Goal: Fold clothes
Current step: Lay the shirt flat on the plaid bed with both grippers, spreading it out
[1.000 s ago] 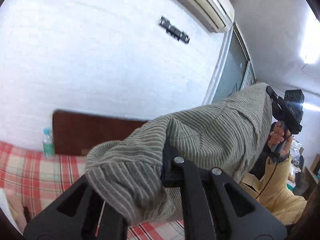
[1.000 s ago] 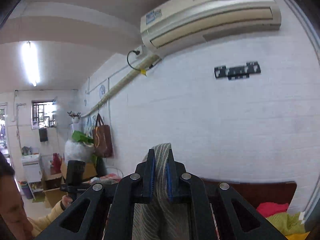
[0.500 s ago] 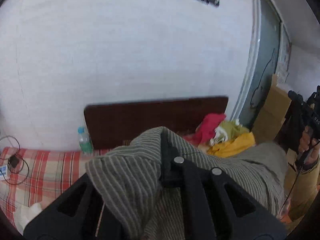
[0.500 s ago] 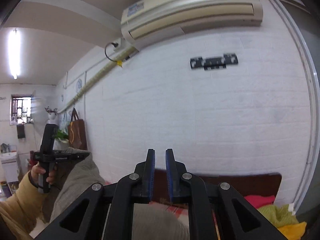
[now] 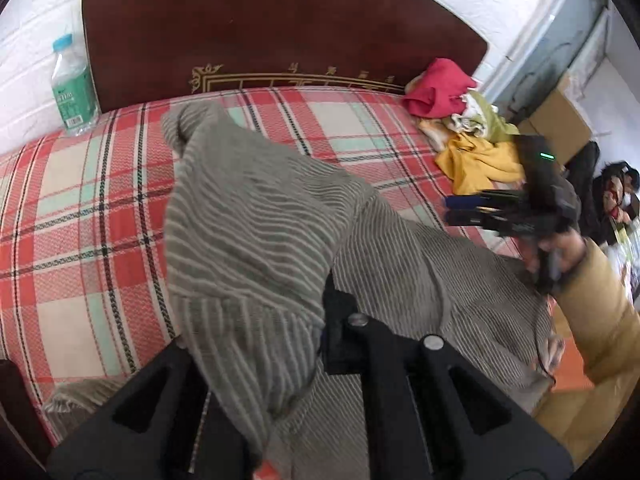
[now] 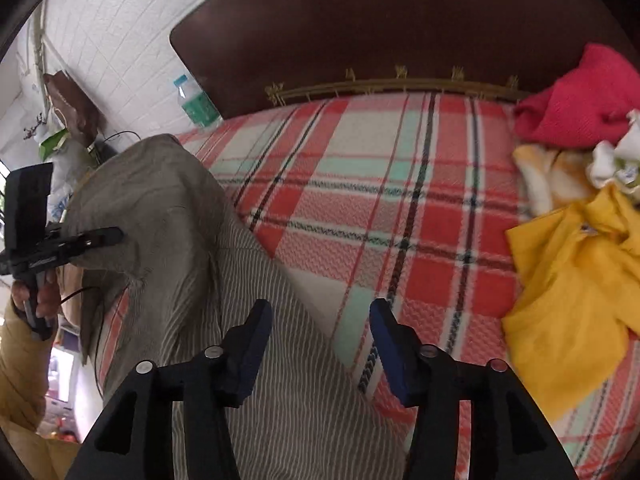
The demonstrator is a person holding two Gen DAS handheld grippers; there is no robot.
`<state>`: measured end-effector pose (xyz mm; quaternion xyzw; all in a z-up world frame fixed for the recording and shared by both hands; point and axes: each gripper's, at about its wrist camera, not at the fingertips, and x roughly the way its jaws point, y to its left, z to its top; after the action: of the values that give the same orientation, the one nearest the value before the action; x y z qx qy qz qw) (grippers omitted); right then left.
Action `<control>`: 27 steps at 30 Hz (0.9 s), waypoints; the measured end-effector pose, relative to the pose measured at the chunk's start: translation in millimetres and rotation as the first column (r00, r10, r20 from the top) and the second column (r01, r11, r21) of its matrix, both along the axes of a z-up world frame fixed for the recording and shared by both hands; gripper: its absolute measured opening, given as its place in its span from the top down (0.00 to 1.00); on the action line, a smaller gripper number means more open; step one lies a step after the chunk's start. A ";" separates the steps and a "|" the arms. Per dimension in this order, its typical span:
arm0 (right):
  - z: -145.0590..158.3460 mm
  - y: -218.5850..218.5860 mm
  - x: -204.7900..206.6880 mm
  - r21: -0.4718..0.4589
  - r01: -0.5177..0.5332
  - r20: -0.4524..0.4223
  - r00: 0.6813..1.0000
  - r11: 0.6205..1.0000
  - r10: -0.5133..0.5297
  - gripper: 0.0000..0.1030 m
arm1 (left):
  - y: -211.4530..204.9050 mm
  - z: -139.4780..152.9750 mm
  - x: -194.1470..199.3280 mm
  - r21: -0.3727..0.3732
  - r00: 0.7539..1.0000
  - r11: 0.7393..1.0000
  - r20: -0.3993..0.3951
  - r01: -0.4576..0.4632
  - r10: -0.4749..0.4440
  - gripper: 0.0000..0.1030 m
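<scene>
A grey striped garment [image 5: 260, 232] lies partly on the plaid bed [image 5: 80, 208] and partly lifted. My left gripper [image 5: 320, 320] is shut on a bunched end of it, which drapes over the fingers and hides them. The same garment shows in the right wrist view [image 6: 192, 272], with the left gripper [image 6: 116, 236] holding its raised end at the left. My right gripper [image 6: 320, 320] is open and empty, just above the garment's edge and the bed. It also shows in the left wrist view [image 5: 452, 210] at the right, over the garment.
A dark wooden headboard [image 5: 260, 32] stands at the far side. A water bottle [image 5: 74, 88] stands at its left. A heap of red [image 6: 576, 100] and yellow clothes [image 6: 572, 280] lies at the bed's right. A cardboard box [image 5: 560, 128] is beyond.
Both grippers have swung down from facing the wall to facing the bed. The right gripper has let go of the garment and opened. The garment has dropped onto the bed.
</scene>
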<state>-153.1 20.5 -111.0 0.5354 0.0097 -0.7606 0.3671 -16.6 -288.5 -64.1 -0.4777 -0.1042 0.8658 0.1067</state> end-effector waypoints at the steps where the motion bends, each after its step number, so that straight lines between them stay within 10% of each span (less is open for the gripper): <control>1: -7.7 -9.8 -3.3 -0.002 -0.034 0.023 0.999 0.999 0.034 0.41 | -1.0 5.3 7.0 0.002 1.000 1.000 -0.009 0.012 -0.012 0.93; 4: -22.2 -41.0 6.4 0.020 -0.171 0.015 0.985 0.985 0.170 0.43 | -3.2 16.9 21.5 -0.003 0.999 0.999 -0.022 0.041 -0.041 0.93; 6: -24.4 -58.7 20.6 0.102 -0.239 -0.028 0.970 0.966 0.243 0.94 | -0.9 14.9 33.0 -0.010 0.998 0.998 -0.009 0.059 -0.060 0.93; 16: 77.9 -17.3 140.1 0.071 -0.379 -0.320 0.868 0.923 0.381 0.96 | 25.0 -26.4 105.4 -0.035 0.979 0.983 0.107 0.180 -0.175 0.93; 21: 44.8 -23.1 157.8 0.181 -0.431 -0.231 0.855 0.884 0.464 0.76 | 37.9 -46.9 141.4 -0.043 0.959 0.970 0.166 0.238 -0.228 0.93; 27: 73.3 -8.6 68.0 -0.155 -0.238 -0.225 0.953 0.959 0.201 0.31 | 11.4 -21.0 167.9 0.066 0.990 0.991 0.066 0.120 -0.125 0.90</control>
<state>-85.1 12.0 -37.8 0.4134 0.0387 -0.7642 0.4935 151.3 -277.1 -85.1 -0.5098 -0.1049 0.8367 0.1705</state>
